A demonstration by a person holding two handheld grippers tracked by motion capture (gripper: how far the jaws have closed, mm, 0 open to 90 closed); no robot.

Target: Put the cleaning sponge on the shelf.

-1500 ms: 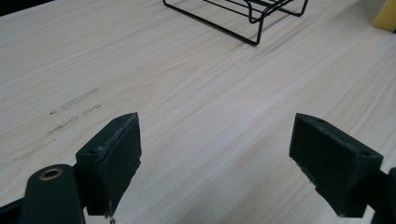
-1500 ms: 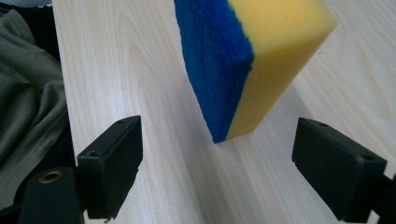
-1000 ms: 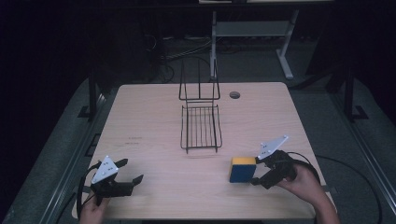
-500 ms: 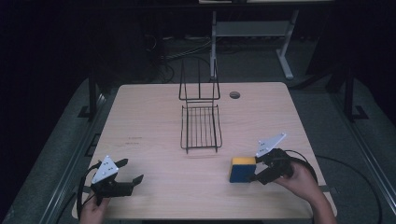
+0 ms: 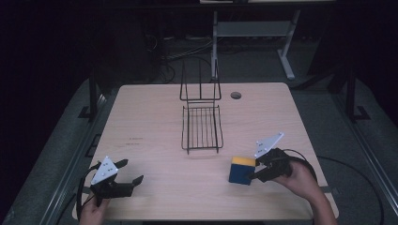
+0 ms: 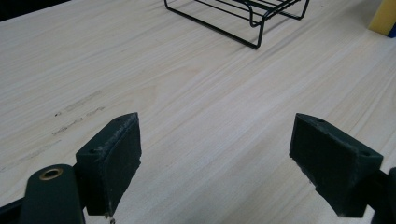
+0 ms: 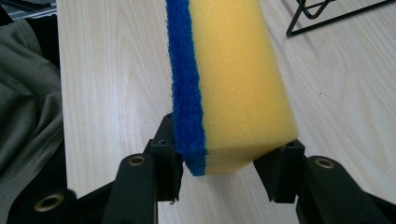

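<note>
Gripping the sponge point(image 7: 233, 84) at the desk's point(image 5: 155, 122) right front, the right gripper point(image 5: 256, 172) has just closed its fingers point(image 7: 166, 161) onto both faces, so the pickup step looks done. The left gripper point(image 6: 217, 154) rests with fingers apart. Next likely comes a lift toward the wire rack point(image 5: 202, 126), keeping the grip firm.

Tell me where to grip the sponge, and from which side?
Grip the sponge across its thickness near one end, one pad on the blue scouring face, one on the yellow foam, coming in level from the table's near right edge. It stands on edge, so those broad flat faces are exposed. The right gripper has just closed there, jaws pinching its near end. The left gripper is open, idle.
</note>
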